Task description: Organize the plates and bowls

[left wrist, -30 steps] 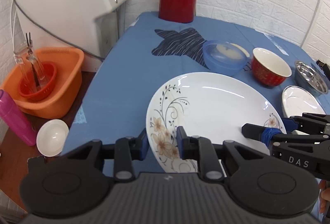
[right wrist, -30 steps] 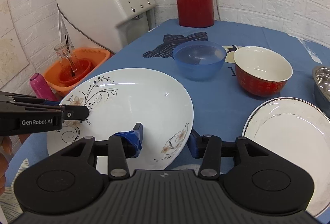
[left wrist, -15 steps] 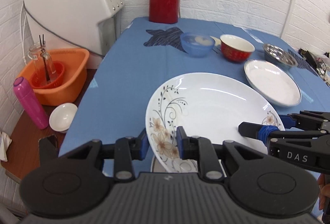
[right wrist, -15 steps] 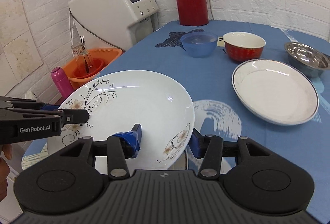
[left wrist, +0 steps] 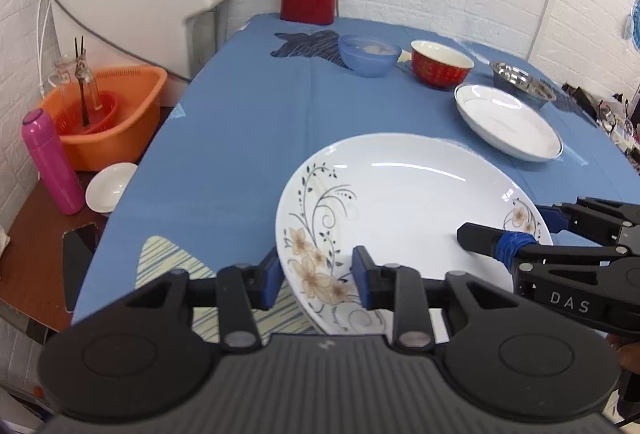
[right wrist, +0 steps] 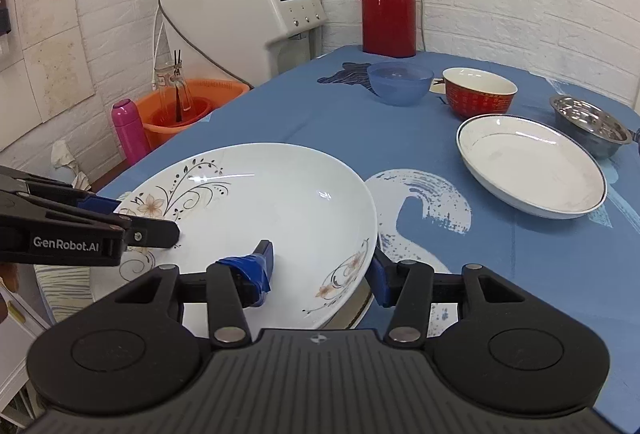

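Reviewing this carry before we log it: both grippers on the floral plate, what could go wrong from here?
1. The left gripper and right gripper each straddle only the rim of the floral plate; uneven motion could tilt it or let it slip.
2. Something pale sits right under the plate's near edge; lowering could knock it.
3. The rimmed white plate and steel bowl lie close on the right; a sideways swing might clip them.
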`<state>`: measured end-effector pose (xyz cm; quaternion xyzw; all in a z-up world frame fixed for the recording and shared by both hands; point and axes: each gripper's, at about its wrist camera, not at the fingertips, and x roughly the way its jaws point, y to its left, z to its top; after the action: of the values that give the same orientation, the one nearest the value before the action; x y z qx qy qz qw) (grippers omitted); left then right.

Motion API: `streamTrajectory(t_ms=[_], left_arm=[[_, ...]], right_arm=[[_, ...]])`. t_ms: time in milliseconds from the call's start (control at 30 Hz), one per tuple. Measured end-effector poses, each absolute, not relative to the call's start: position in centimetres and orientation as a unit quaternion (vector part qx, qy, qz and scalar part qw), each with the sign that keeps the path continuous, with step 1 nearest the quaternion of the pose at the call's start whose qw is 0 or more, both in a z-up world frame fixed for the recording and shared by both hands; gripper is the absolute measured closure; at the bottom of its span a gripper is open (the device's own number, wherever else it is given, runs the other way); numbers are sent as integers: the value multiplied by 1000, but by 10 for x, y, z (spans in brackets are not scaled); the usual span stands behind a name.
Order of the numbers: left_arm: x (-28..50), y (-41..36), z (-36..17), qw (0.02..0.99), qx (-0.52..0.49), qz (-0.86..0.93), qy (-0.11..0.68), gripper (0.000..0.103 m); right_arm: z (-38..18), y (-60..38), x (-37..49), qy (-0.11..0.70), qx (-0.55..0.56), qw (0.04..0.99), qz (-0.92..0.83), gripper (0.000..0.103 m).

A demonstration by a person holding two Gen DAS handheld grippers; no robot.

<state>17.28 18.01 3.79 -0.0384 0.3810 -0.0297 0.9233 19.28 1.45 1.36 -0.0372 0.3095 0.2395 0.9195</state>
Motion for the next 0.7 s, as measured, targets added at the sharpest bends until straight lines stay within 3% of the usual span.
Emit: streamTrajectory(t_ms=[33,167,233,367,700], left_arm=[[174,182,35,918,-45,-33,392,61],[168,190,37,921,-65,-45,381,59],[165,194,40,923,-66,-48,375,51],[155,203,52,929,-63,-58,359,45],[153,215,76,937,-82,-52,335,43]], right_arm=[[11,14,192,315,-33,917,243,68],[8,9,187,318,-7,915,247,69],[9,6,183,315,10,917,243,69],[9,11,176,304,-16,922,239,67],[10,1,184,315,-22,925,214,66]])
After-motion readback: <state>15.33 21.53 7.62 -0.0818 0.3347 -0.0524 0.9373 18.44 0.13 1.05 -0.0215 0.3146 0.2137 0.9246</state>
